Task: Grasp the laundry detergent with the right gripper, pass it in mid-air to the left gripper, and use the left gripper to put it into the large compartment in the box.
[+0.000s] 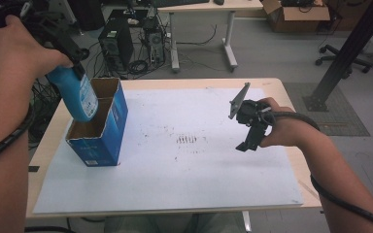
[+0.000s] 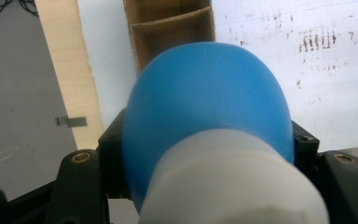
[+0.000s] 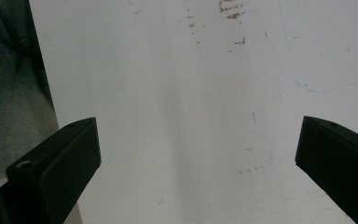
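Observation:
My left gripper point(image 1: 74, 65) is shut on the neck of a blue bottle point(image 1: 81, 95) with a white cap point(image 2: 233, 182), and holds it base down and slightly tilted. The bottle's base hangs at the open top of a blue cardboard box point(image 1: 100, 130), near the box's inner divider. In the left gripper view the bottle point(image 2: 205, 93) hides most of the box point(image 2: 170, 28), and the black jaws of the left gripper point(image 2: 205, 144) press on both its sides. My right gripper point(image 1: 247, 144) hovers open over the white sheet point(image 3: 177, 93) at the right, and the right gripper point(image 3: 198, 158) has nothing between its jaws.
The white sheet point(image 1: 175, 160) covers most of the wooden table point(image 1: 291, 97). Beyond the table, computer towers point(image 1: 116, 43) and cables lie on the floor by another desk point(image 1: 204, 9). A black post point(image 1: 342, 53) stands at the right.

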